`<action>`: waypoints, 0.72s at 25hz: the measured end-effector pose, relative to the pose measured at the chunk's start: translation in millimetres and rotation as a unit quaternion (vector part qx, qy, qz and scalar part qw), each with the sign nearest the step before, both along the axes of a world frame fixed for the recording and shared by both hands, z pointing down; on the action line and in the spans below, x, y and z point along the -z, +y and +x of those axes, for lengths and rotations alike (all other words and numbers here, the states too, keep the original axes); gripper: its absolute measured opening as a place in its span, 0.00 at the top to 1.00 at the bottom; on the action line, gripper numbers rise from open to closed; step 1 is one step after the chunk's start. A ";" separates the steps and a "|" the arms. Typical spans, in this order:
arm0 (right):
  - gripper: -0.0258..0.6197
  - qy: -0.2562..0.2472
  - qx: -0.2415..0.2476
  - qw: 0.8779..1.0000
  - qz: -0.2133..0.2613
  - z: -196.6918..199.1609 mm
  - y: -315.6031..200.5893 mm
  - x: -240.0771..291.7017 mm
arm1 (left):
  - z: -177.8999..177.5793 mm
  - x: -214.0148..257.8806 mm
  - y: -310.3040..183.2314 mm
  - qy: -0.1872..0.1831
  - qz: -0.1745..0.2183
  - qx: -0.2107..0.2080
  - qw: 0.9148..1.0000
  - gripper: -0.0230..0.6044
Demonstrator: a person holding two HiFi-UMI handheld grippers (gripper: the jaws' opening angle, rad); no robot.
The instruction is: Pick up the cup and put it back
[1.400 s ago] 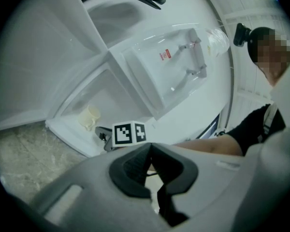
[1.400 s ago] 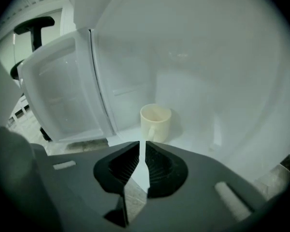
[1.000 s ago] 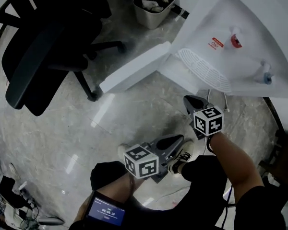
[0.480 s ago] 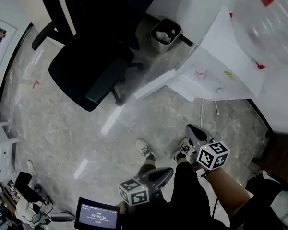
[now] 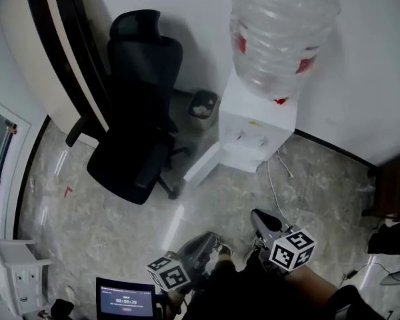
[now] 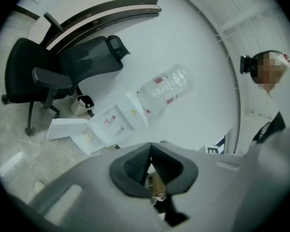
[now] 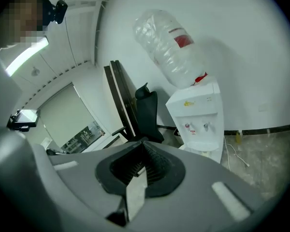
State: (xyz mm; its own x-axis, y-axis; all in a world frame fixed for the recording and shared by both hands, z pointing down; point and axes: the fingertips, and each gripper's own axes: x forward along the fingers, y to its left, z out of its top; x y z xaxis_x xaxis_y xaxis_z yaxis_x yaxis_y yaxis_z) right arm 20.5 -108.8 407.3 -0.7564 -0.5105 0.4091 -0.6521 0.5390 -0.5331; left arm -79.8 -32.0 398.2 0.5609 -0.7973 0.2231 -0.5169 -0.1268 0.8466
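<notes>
An office corner seen from overhead: a white water dispenser (image 5: pixel 257 129) stands against the wall (image 5: pixel 360 79) at upper centre of the head view, with a large clear bottle (image 5: pixel 280 32) upended on top of it. A white panel (image 5: pixel 203 165) juts from the dispenser's lower left side down to the marbled floor (image 5: pixel 107 225), and a pale cable (image 5: pixel 275 185) trails across the floor just below the unit. A small waste bin (image 5: pixel 203 105) sits between the dispenser and a black office chair (image 5: pixel 140 139), which fills the centre left of the frame.

At the bottom edge, the left gripper (image 5: pixel 212 239) and the right gripper (image 5: pixel 259 217) are both held in the air, well apart from the dispenser, each with its marker cube facing the camera. A small lit screen (image 5: pixel 125 302) shows at lower left.

In its own view, the left gripper (image 6: pixel 151 148) has its dark ribbed pads pressed together at the tip, pinching nothing, with the dispenser, bottle and chair lying tilted beyond it. The right gripper (image 7: pixel 142 145) likewise has its jaws brought together on nothing, and looks towards the dispenser at centre right of its view, with the chair to that unit's left.

Where the cup is cannot be told from any of these views.
</notes>
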 end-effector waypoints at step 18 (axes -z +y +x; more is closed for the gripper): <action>0.94 -0.076 0.059 0.994 0.059 115.9 165.5 92.2 | 123.2 92.0 114.7 -0.057 0.068 0.053 0.995 0.96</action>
State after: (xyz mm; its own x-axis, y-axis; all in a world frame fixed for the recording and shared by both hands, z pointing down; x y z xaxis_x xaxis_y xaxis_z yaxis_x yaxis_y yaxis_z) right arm 136.4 56.7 315.1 -0.8621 -0.4524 0.2281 -0.4976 0.6711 -0.5496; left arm 43.4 82.7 306.2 0.4490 -0.8780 0.1659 -0.6250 -0.1759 0.7606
